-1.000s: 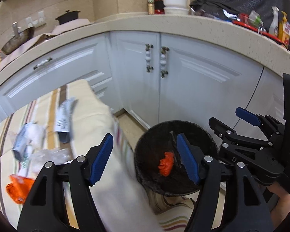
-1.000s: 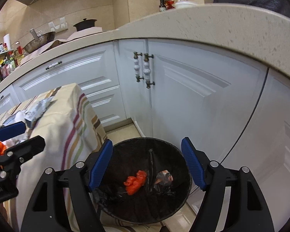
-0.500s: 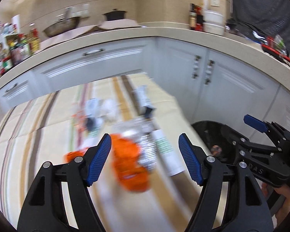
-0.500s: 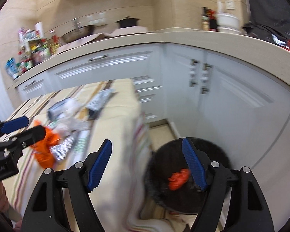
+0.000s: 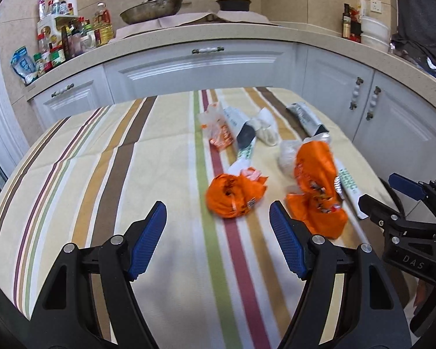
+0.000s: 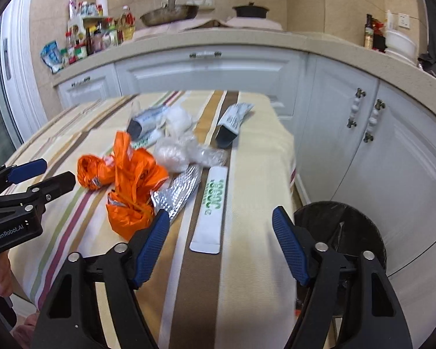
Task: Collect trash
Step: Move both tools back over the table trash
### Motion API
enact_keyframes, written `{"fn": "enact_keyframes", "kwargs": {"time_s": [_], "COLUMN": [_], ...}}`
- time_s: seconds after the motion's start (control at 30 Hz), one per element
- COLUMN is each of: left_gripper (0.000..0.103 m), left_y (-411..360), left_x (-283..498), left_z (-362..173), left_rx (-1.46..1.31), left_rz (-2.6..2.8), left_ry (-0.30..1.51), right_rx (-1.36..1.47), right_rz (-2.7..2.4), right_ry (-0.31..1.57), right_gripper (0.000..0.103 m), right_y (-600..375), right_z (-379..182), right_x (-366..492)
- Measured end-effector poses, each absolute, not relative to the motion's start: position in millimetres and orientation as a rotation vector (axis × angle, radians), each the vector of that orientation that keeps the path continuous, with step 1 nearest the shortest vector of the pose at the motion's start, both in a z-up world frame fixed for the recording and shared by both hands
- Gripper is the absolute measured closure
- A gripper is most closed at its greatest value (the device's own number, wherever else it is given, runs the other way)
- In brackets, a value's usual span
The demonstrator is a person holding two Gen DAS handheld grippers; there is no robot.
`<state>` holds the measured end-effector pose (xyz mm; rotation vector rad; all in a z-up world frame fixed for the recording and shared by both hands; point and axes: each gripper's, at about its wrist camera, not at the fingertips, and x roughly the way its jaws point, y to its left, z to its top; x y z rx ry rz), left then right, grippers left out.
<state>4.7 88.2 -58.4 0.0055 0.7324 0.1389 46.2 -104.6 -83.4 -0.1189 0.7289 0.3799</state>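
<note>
Trash lies on the striped tablecloth (image 5: 101, 160). A crumpled orange wrapper (image 5: 232, 195) sits just ahead of my left gripper (image 5: 218, 241), which is open and empty. A larger orange bag (image 5: 316, 186) (image 6: 133, 186) lies to its right. My right gripper (image 6: 221, 247) is open and empty, just short of a white sachet with green print (image 6: 212, 206). A silver foil wrapper (image 6: 177, 192), clear plastic (image 6: 186, 154), white tissue (image 5: 266, 129) and grey packets (image 6: 232, 122) lie farther back. The black bin (image 6: 360, 229) stands on the floor right of the table.
White kitchen cabinets (image 5: 206, 67) curve behind and right of the table. The counter holds bottles (image 5: 61, 43), a pan (image 5: 151, 8) and a pot (image 5: 234, 3). The right gripper shows in the left wrist view (image 5: 404, 203); the left one shows in the right wrist view (image 6: 35, 180).
Both grippers have swung left from over the bin to over the table. The trash on the cloth now lies in front of them. Both stayed open.
</note>
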Motion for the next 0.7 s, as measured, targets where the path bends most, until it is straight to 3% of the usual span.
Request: {"fn": "enact_keyframes", "kwargs": {"time_s": [0.5,0.63,0.7], "left_gripper": [0.032,0.058,0.063], "left_y": [89,86,84], "left_x": [32,38,38], "left_z": [-76,-84,-87], "left_rx": [-0.022,-0.022,-0.014], "left_rz": [0.102,0.078,0.074], "left_ry": [0.774,0.818,0.826], "right_rx": [-0.139,-0.131,-0.126], "right_rz": [0.392,0.401,0.402], "right_ry": [0.811,0.810,0.805], "right_gripper": [0.058,0.068,0.070], "right_y": [-98,-100,-102], "right_z": [-98,-98,-98], "right_x": [54,55,54]}}
